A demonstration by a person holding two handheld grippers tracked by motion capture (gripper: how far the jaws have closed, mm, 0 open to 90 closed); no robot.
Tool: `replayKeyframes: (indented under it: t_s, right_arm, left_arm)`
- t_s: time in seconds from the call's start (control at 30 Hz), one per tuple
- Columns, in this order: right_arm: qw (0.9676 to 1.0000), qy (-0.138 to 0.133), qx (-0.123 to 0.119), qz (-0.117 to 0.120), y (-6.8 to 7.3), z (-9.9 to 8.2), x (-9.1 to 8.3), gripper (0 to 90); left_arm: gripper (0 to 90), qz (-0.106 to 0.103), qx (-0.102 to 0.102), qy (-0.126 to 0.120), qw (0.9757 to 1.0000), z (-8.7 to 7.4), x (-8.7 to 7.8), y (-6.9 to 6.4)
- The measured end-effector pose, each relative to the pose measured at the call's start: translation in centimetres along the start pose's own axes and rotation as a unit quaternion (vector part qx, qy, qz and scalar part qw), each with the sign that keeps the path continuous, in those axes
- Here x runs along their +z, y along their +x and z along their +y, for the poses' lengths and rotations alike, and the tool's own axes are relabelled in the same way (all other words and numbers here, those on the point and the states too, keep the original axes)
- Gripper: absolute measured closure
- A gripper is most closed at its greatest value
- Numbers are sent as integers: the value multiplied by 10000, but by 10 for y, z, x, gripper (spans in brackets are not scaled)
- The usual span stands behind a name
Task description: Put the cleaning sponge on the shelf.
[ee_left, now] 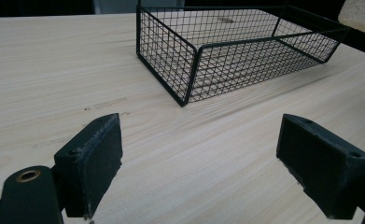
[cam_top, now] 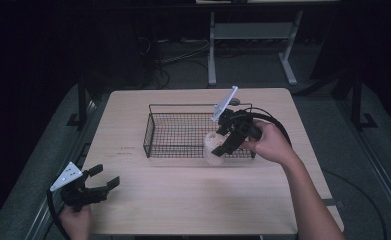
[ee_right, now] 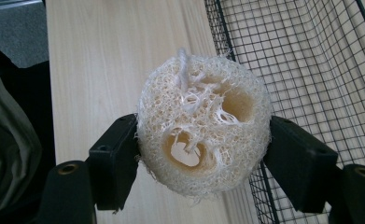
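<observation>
The right gripper [cam_top: 222, 148] had its black jaws clamped on a loofah sponge [cam_top: 214, 148], a pale, fibrous, roundish chunk, held just at the near right corner of the wire basket [cam_top: 153, 131], over the basket's front rim as far as the high view let me tell. The right gripper view was the good one for texture: the loofah [ee_right: 203, 123] was a scratchy web of cream fibres with two hollow channels through it and a loose thread on top, squeezed between blocky rubbery pads. The basket was thin black wire mesh, rectangular, sitting toward the far middle of the light wood-grain table [cam_top: 183, 200]. The left gripper [cam_top: 103, 181] sat by the table's near left corner, jaws wide apart and holding nothing; its own view showed the matte pads with bare tabletop between them and the basket's corner [ee_left: 185, 74] up close.
</observation>
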State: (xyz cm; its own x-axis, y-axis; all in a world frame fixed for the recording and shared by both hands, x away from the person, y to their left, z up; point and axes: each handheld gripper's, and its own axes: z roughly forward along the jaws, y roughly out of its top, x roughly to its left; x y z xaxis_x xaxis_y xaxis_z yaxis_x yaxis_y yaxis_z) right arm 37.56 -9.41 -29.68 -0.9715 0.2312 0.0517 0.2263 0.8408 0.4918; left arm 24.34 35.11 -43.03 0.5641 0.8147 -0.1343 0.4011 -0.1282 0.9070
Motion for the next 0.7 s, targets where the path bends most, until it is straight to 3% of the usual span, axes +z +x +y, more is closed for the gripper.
replayKeyframes:
  t_s: [0.7]
  right_arm:
    - [9998, -17, 134, -146, -28, 20, -1, 286]
  left_arm:
    - [138, 4, -3, 1, 10000, 0, -1, 1]
